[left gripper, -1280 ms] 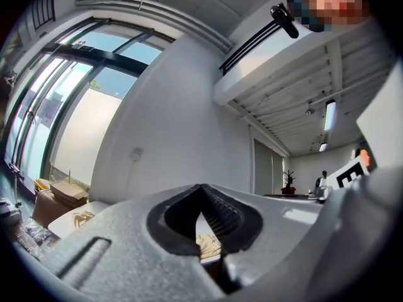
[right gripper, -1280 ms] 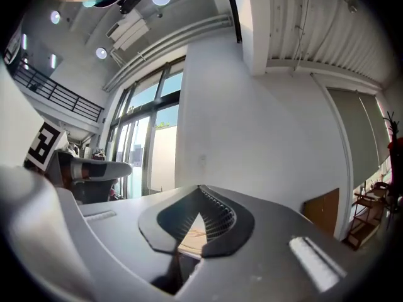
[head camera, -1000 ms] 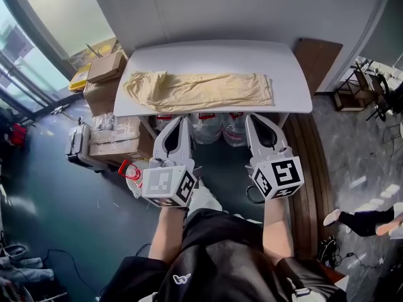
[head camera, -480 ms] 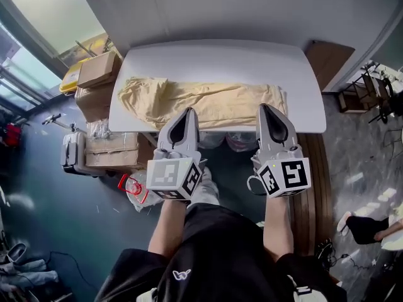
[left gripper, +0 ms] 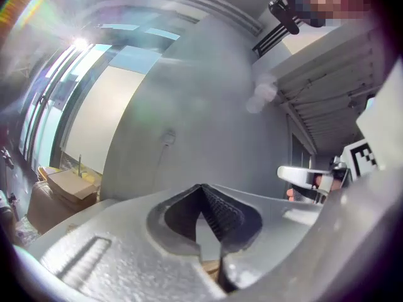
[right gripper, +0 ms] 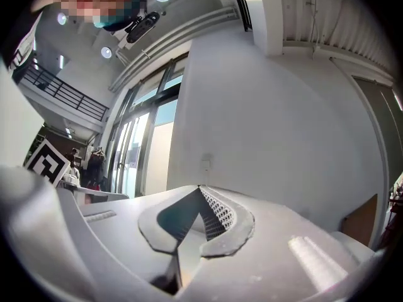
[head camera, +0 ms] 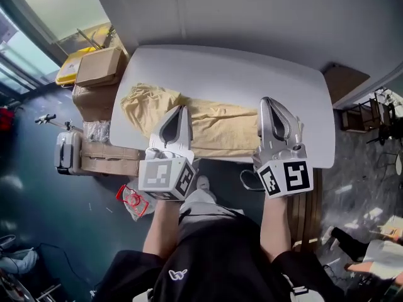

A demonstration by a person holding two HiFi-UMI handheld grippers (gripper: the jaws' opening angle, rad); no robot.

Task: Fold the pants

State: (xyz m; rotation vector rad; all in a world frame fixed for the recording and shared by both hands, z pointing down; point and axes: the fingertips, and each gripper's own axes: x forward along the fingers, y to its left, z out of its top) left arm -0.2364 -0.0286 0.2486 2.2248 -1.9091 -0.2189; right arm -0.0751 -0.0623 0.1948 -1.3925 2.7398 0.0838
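Observation:
Beige pants [head camera: 214, 128] lie stretched out along the near edge of the white table [head camera: 239, 74], bunched at the left end. My left gripper [head camera: 181, 109] reaches over the pants left of their middle, with its jaws together and nothing between them. My right gripper [head camera: 269, 100] hovers over the right end of the pants, also shut and empty. In the left gripper view the jaws [left gripper: 202, 187] meet at the tip, and a sliver of beige cloth [left gripper: 211, 269] shows below them. The right gripper view shows its jaws [right gripper: 199, 187] closed, pointing level at the wall.
Cardboard boxes [head camera: 97, 68] and a grey suitcase [head camera: 68, 151] stand on the floor left of the table. A red item [head camera: 131, 198] lies by my left side. A grey wall [head camera: 252, 11] rises right behind the table. A brown board [head camera: 346, 80] leans at the right.
Both grippers have moved forward from in front of the table to over its near edge and the pants. The table now appears closer and slightly turned in the head view.

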